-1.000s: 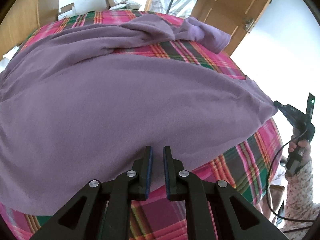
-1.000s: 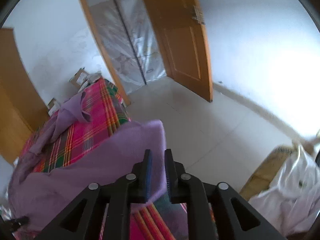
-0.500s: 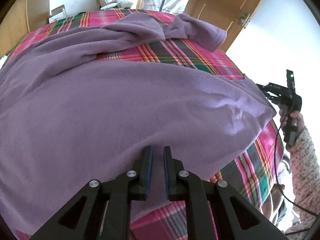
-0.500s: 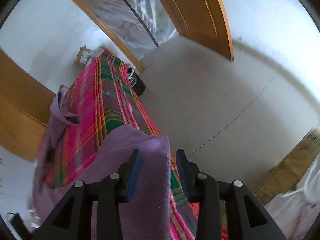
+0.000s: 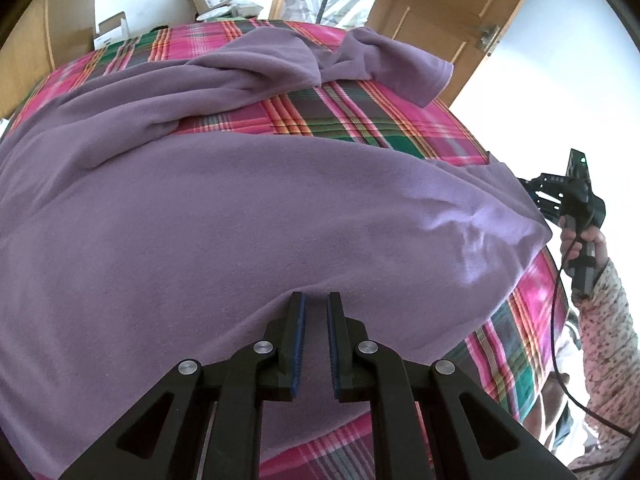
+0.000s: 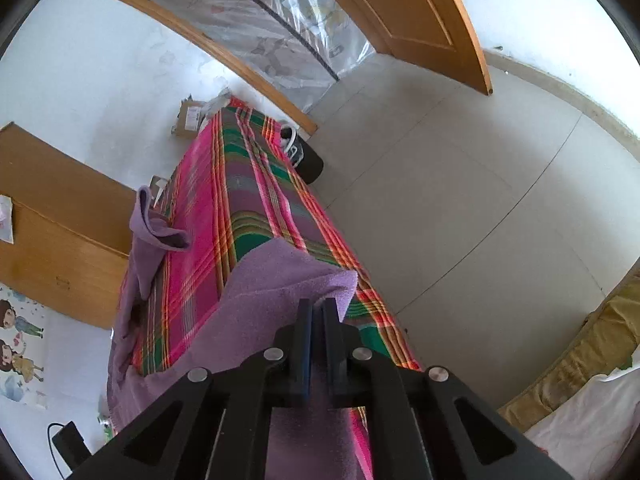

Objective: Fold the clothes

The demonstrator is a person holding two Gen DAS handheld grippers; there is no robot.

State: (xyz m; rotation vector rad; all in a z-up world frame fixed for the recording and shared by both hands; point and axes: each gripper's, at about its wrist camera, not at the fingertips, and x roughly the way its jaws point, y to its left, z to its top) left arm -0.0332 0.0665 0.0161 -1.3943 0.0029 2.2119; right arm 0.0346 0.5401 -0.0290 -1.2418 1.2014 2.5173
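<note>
Left wrist view, items by size. Bed under a pink, green and orange plaid cotton sheet (image 5: 360,120): the work surface. Large purple fleece garment (image 5: 240,220): spread flat across the near part of the bed, its long axis running left to right, one loose purple sleeve (image 5: 400,68) bunched at the far side. Left gripper (image 5: 314,340): black fingers with blue pads, clamped on the garment's near hem with a sliver of gap showing (cloth fills it). Right gripper (image 5: 536,196): at the garment's right-hand corner, held by a hand (image 5: 580,240) in a speckled sleeve.

Right wrist view. Right gripper (image 6: 316,344): jaws have just been closing and now stand pressed together on that purple corner, which overhangs the bed edge. Judgement: both near corners are taken; the fold likely carries them away from the holder, across the garment's short axis, toward the far sleeve.
</note>
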